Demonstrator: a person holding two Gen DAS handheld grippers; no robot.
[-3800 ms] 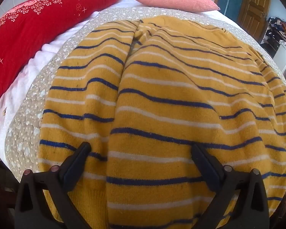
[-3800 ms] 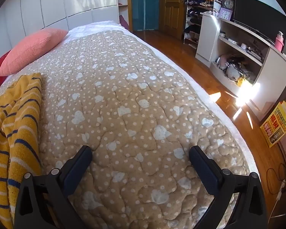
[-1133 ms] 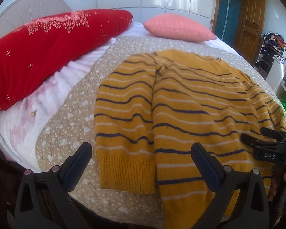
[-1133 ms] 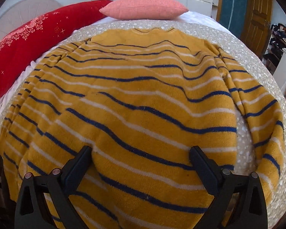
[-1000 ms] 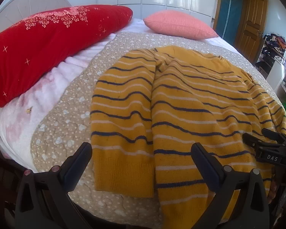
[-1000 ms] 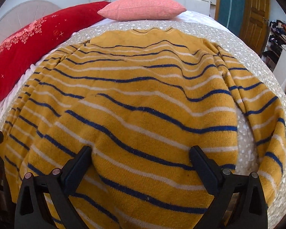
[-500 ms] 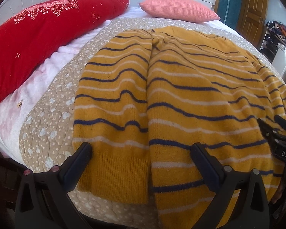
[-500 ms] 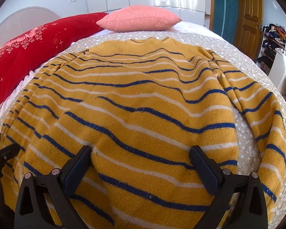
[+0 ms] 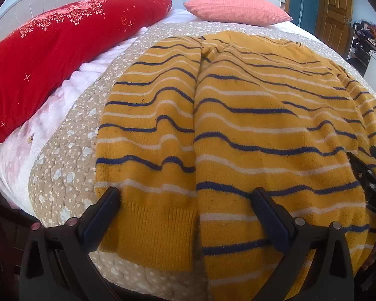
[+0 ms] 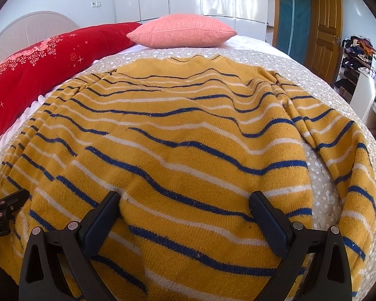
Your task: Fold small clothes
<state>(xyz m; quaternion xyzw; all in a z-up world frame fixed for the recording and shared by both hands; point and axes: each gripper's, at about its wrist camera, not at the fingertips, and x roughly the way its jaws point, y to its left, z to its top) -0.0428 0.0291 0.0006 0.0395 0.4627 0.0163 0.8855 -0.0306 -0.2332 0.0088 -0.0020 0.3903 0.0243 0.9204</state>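
A mustard-yellow sweater [image 9: 250, 125] with blue and white stripes lies flat on the bed, neck away from me; it also fills the right wrist view [image 10: 188, 150]. Its left sleeve [image 9: 148, 135] lies alongside the body, cuff near the bed's front edge. Its right sleeve [image 10: 343, 155] curves down the right side. My left gripper [image 9: 185, 195] is open, low over the left cuff and hem. My right gripper [image 10: 184, 198] is open, low over the hem on the right half. Each gripper shows at the edge of the other's view.
The bed has a beige dotted quilt [image 9: 62, 175]. A long red pillow [image 9: 50, 55] lies on the left and a pink pillow [image 9: 235, 7] at the head. A wooden door [image 10: 325, 25] and cluttered shelves [image 10: 363, 57] stand to the right.
Both grippers have come lower and closer to the sweater's hem; the left one has dropped toward the left sleeve cuff. Both stay open. The sweater has not moved.
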